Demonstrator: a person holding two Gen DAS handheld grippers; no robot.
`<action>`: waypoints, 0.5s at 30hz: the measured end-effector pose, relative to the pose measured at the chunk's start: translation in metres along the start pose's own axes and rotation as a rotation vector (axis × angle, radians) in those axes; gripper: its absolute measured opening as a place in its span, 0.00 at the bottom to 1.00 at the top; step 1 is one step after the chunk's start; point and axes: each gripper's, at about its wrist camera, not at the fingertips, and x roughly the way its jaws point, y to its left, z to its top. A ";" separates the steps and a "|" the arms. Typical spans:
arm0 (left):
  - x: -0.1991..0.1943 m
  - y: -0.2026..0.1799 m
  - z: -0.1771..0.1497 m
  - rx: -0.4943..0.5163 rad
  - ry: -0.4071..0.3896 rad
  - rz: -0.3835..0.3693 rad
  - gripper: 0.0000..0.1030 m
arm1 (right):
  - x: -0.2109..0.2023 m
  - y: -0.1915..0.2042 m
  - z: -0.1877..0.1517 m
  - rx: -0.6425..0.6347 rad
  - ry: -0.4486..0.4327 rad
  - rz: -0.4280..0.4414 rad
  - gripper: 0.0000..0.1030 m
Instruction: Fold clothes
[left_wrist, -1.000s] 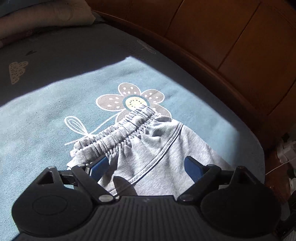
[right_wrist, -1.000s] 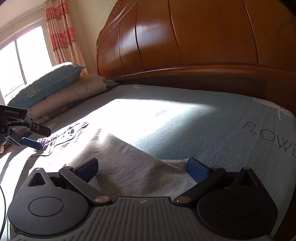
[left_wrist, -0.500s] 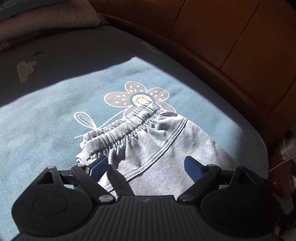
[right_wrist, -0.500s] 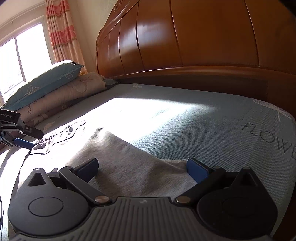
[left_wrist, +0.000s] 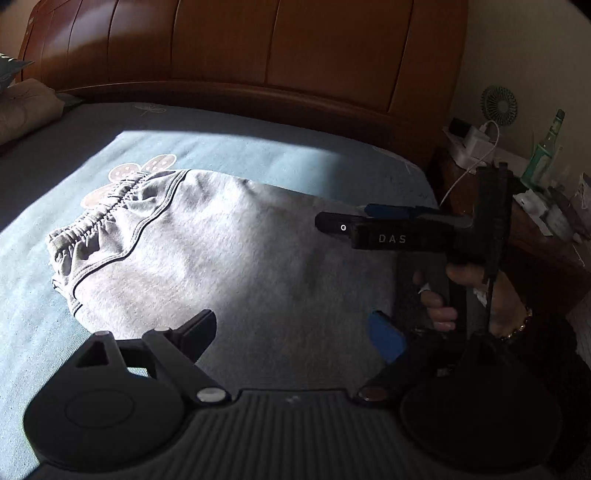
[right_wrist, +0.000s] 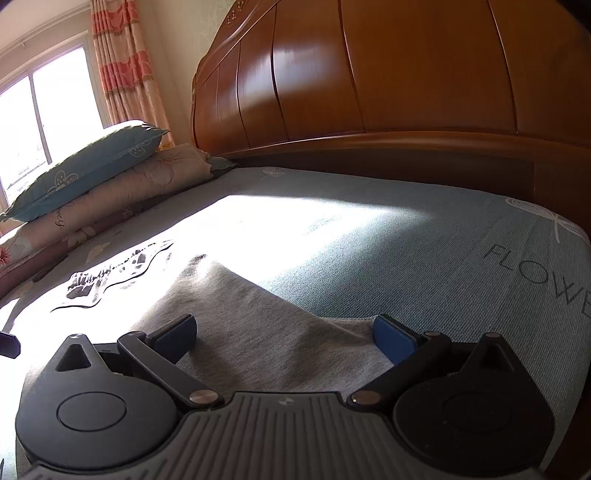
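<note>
Your left wrist camera gives you the wider picture: the grey shorts (left_wrist: 207, 254) lie spread on the blue bedsheet (left_wrist: 258, 158), their gathered waistband (left_wrist: 99, 218) at the left over a printed flower. Only this view shows your right hand (left_wrist: 476, 299) wrapped around the handle of the right gripper (left_wrist: 380, 218), seen side-on over the right end of the garment. It also takes in the bedside table (left_wrist: 535, 236) with a green bottle (left_wrist: 546, 147) and a small fan (left_wrist: 498, 105) behind it. The right wrist camera sits lower and looks along the mattress. It alone shows you the stacked pillows (right_wrist: 103, 181), the curtain (right_wrist: 125, 62) and the bright window (right_wrist: 40, 122). Both views share the wooden headboard (right_wrist: 369, 74).

Your left gripper (left_wrist: 299, 332) tilts steeply down over the near part of the shorts. Its jaws are spread wide with nothing caught between them, only cloth lying below. From the right wrist camera your right gripper (right_wrist: 284, 332) points shallowly down, low over the fabric, with its blue pads (right_wrist: 391, 339) set wide apart on either side of a raised fold of the shorts (right_wrist: 258, 332). The pads seem to rest on or just above the cloth, though the angle is too low to be sure. They do not pinch it.
</note>
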 end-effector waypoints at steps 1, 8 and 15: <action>0.001 -0.002 -0.005 0.011 0.008 0.008 0.87 | 0.000 0.000 0.000 0.001 0.000 0.001 1.00; 0.010 0.003 -0.034 -0.052 0.090 0.038 0.87 | 0.001 -0.002 0.000 0.004 -0.003 0.005 1.00; -0.006 -0.004 -0.018 -0.064 0.001 0.036 0.87 | 0.001 -0.004 0.000 0.016 -0.009 0.012 1.00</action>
